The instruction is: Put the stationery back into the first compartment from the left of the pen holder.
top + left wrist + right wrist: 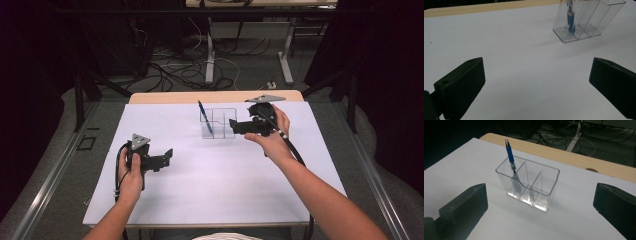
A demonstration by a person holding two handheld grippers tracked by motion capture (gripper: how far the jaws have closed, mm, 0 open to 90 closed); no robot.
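Evidently the thing to be handled was the blue pen, which stood tilted in the leftmost compartment of a clear plastic organiser as the right gripper view showed it, its tip down against the floor of that compartment and its silvery cap end leaning out above the rim. It looked light, stiff and smooth, likely to slip or swivel between hard fingers if pinched near one end; the exposed upper barrel, above the rim, seemed the sensible place to take it. The organiser had three compartments parted by thin clear walls; the other two appeared empty. It looked light and rigid too, and I judged it would slide or tip on the white sheet if the pen were dragged sideways instead of lifted out along its own lean.

The organiser stood toward the far middle of the bench, on the white covering, near the strip of bare wood at the far edge. The right gripper hung just beside it on the right, pointing left at it, its fingers spread wide with nothing between them. The left gripper rested well apart at the near left, low over the bench, fingers likewise wide apart and empty, aimed across the sheet toward the organiser.
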